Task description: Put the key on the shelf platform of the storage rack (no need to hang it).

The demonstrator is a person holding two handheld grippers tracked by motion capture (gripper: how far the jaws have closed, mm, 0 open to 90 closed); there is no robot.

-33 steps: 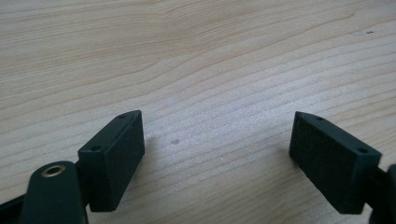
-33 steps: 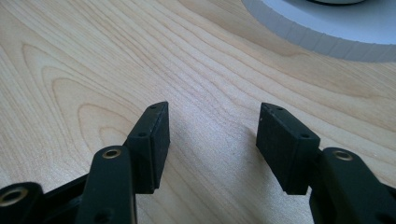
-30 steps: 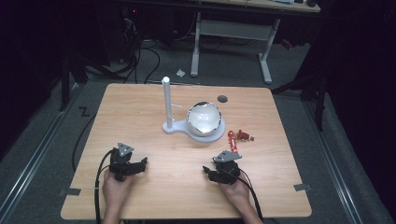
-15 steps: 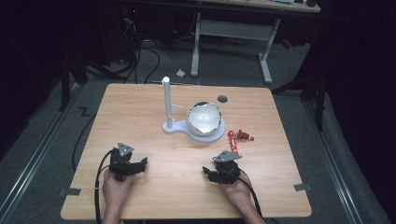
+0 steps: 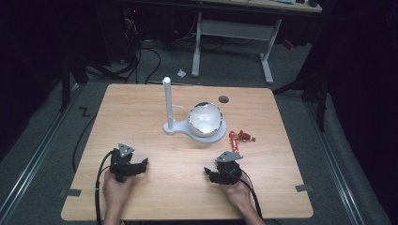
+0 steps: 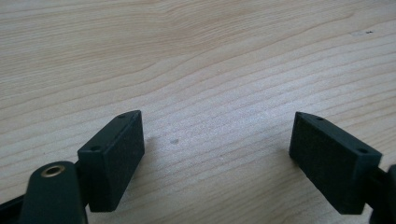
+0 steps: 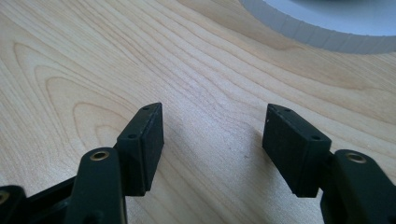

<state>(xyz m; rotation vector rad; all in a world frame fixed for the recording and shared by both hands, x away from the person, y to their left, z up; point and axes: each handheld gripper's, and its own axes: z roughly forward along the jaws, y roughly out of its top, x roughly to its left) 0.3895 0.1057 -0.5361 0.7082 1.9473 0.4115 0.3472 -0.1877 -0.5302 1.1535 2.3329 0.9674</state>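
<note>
Bowl (image 5: 205,119), shiny and white, sits on a white stand base (image 5: 176,127) with an upright post (image 5: 167,101) at mid-table; small red pieces (image 5: 239,138) lie just right of it, likely awaiting pickup. Left gripper (image 6: 219,144) and right gripper (image 7: 212,135) rest near, jaws wide, holding nothing, seemingly poised. Wooden table (image 5: 141,108); dark room, cables on the floor behind.

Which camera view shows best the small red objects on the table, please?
The high view shows them best: the small red objects lie on the table just right of the white base, ahead of the right gripper. Their kind is too small to tell. The two gripper views show bare wood between open jaws instead.
</note>
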